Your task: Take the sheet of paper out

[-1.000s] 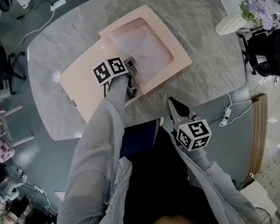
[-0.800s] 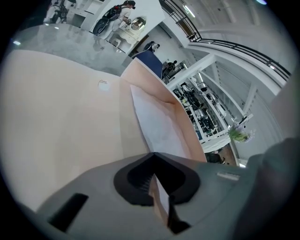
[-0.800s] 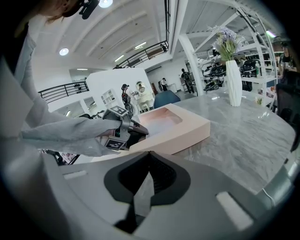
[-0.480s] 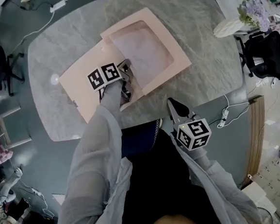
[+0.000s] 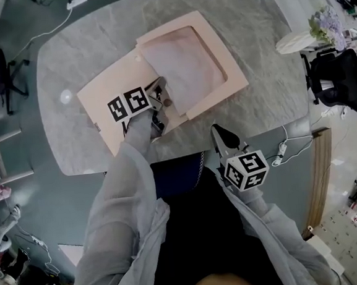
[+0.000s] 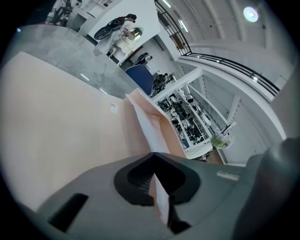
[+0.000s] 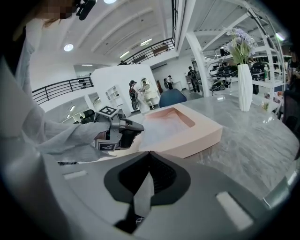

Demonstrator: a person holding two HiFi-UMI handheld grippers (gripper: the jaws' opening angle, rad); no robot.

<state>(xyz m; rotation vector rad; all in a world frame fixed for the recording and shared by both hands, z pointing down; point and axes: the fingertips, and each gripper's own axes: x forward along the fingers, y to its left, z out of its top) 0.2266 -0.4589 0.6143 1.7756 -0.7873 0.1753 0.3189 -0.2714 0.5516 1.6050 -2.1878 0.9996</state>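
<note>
A shallow pink box lies open on the grey marble table, its flat lid spread to the left. A thin, pale, see-through sheet of paper covers the inside of the box. My left gripper is at the box's near-left corner, shut on the sheet's edge. In the left gripper view the sheet runs edge-on from the jaws of the left gripper up over the lid. My right gripper hangs by the table's front edge, shut and holding nothing; its own view shows the box ahead.
A white vase of flowers stands at the table's right end, also the vase in the right gripper view. A black office chair is beyond it. A blue seat sits under the table's front edge, and a cable with a plug strip lies on the floor.
My left gripper has drawn back towards me, to the left and upward, with the sheet's edge pinched in it. The right gripper has stayed where it was.
</note>
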